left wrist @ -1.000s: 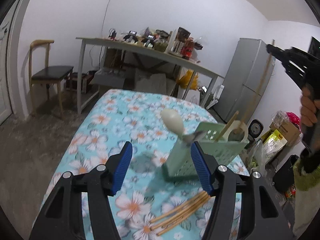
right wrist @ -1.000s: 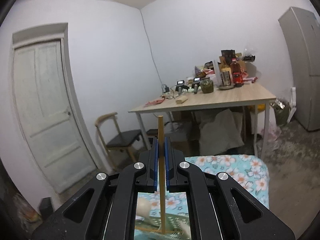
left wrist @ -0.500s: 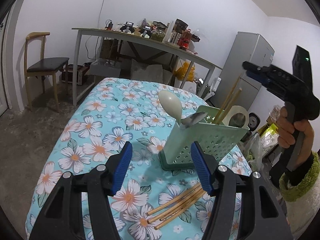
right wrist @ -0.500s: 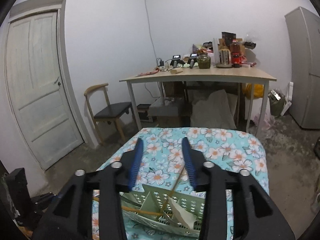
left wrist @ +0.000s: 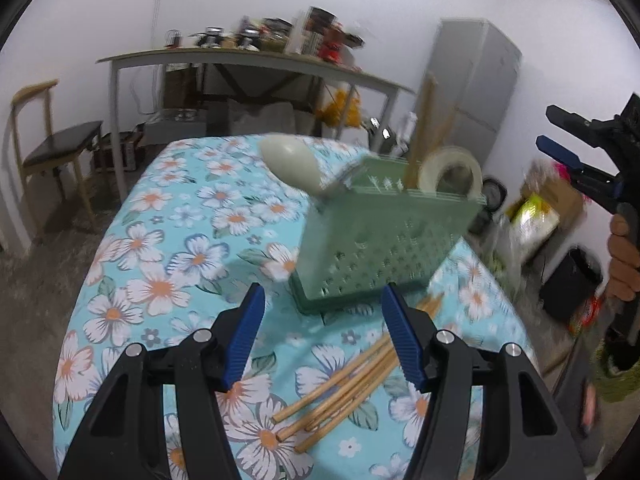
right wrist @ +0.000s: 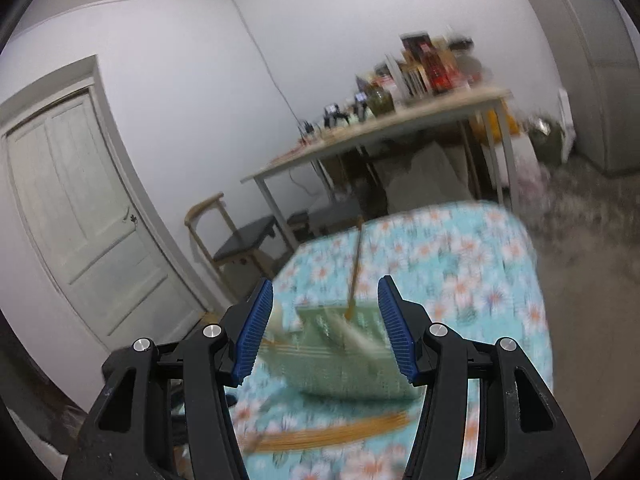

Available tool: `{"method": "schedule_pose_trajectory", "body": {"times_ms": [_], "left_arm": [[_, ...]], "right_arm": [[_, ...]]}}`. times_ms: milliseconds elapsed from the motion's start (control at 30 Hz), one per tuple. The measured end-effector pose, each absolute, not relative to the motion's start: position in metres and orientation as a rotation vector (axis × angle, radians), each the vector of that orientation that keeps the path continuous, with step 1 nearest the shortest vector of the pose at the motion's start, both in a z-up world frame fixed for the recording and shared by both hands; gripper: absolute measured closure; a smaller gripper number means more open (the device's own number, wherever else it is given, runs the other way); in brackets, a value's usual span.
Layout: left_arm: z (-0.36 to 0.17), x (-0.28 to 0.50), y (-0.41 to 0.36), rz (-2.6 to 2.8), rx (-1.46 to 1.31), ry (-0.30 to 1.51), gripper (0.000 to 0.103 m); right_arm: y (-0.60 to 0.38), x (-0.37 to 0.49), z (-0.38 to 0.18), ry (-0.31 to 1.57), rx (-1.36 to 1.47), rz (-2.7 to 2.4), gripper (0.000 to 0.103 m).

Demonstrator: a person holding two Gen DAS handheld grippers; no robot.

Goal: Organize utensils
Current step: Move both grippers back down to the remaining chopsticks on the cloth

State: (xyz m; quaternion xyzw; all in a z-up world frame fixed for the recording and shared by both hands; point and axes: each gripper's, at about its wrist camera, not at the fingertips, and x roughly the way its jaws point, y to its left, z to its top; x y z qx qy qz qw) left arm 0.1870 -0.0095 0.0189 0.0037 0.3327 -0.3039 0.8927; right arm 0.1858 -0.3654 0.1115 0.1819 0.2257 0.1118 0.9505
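In the left wrist view the left gripper [left wrist: 322, 332] fills the bottom of the frame with its blue pads wide apart and nothing between them. Just beyond it, in the lower middle of the frame, a loose bundle of chopsticks [left wrist: 344, 388] lies flat on the flowered cloth of the desk [left wrist: 160, 248]. Past the bundle, in the centre, stands a green perforated basket [left wrist: 380, 248]. A pale spoon [left wrist: 294, 164] leans out over the basket's left rim, two chopsticks [left wrist: 422, 128] stand upright in it, and a white rounded utensil [left wrist: 450, 172] shows above its right rim; what that one is cannot be told through the blur.

At the right edge of the same frame a hand [left wrist: 624, 260] holds the right gripper [left wrist: 560, 136] up in the air, well apart from the basket, pointing toward the left of the frame. Its jaws have just been opening and now stand apart with nothing between them.

The right wrist view is blurred. The gripper's blue pads [right wrist: 256, 328] frame the basket [right wrist: 352, 356] at the lower centre without touching it, and one chopstick [right wrist: 355, 268] rises from the basket into the middle of the frame. The bundle on the cloth [right wrist: 332, 432] shows as a tan streak below the basket.

A chair [left wrist: 48, 148], a cluttered table [left wrist: 240, 60] and a grey fridge [left wrist: 476, 88] stand along the far wall; a white door [right wrist: 80, 208] is at the left of the right wrist view.
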Motion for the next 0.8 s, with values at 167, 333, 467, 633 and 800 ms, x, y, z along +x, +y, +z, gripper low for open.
{"method": "schedule_pose_trajectory", "body": {"times_ms": [167,333,467,633,800], "left_arm": [[0.0,0.178,-0.036,-0.663,0.164,0.702,0.045],[-0.026,0.179,-0.063,-0.679,0.329,0.744,0.062],[-0.041,0.185,-0.075,-0.692,0.427,0.767,0.074],[-0.052,0.187,-0.087,-0.703,0.508,0.787,0.082],[-0.053,0.18,-0.094,-0.734,0.545,0.795,0.082]], "right_arm": [[-0.37,0.174,0.038,0.65,0.533,0.21,0.055],[-0.366,0.166,-0.031,0.832,0.7,0.217,0.061],[-0.363,0.169,-0.041,0.866,0.715,0.225,0.062],[-0.36,0.171,-0.037,0.85,0.707,0.242,0.062],[-0.366,0.173,-0.046,0.854,0.727,0.244,0.062]]}}
